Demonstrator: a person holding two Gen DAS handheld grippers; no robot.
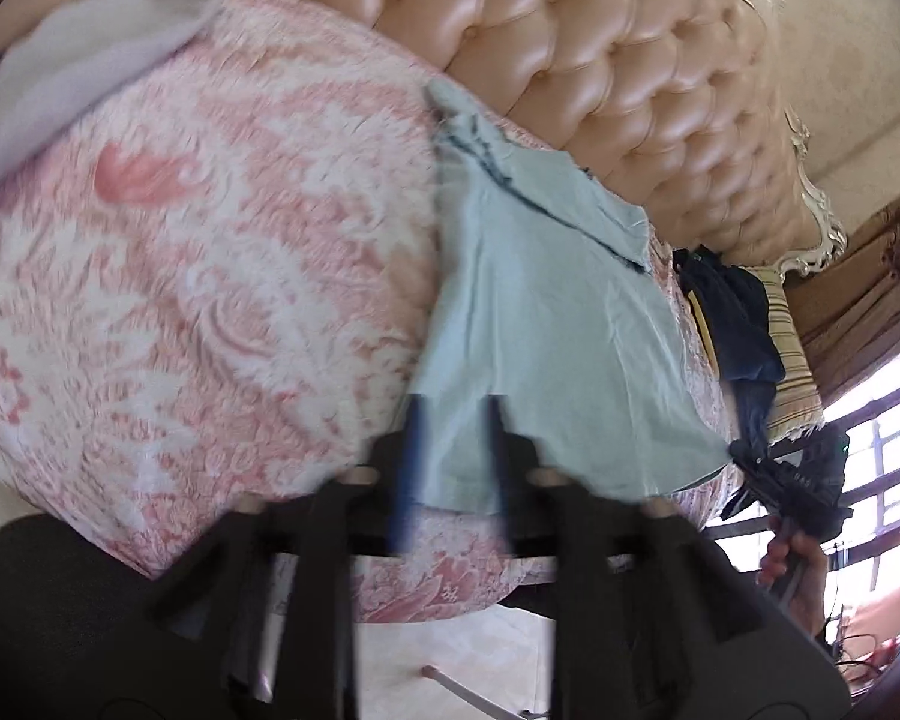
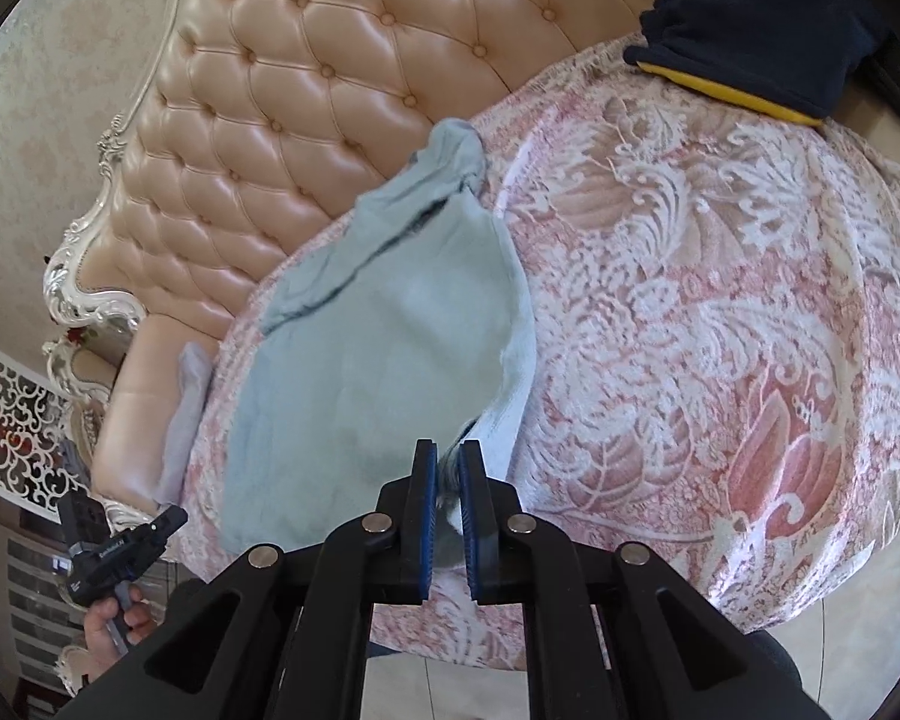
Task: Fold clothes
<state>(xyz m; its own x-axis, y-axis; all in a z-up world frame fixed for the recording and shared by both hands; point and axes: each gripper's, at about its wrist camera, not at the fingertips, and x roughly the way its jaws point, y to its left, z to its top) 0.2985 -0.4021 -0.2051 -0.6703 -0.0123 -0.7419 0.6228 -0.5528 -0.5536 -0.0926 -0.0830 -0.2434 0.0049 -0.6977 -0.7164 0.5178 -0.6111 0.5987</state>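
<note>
Nearest in the right wrist view, the right tool (image 2: 448, 468) has its blue pads nearly together, pinching a bunched corner of the light blue garment (image 2: 378, 324) at the lower centre of the frame. In the left wrist view the left tool (image 1: 453, 420) is blurred; its fingers stand apart over the garment's near hem, and whether they touch the cloth I cannot tell.

The thin pinch could slip if pulled sideways, and with only one corner held the cloth may drag and crumple across the textured pink bedspread (image 2: 720, 312).

The garment lies mostly flat on the bed, wrinkled, with a dark-edged fold or opening near its far end. Further back, a dark navy garment (image 2: 762, 24) with a yellow edge sits upper right, before the tufted headboard (image 2: 306, 96).
</note>
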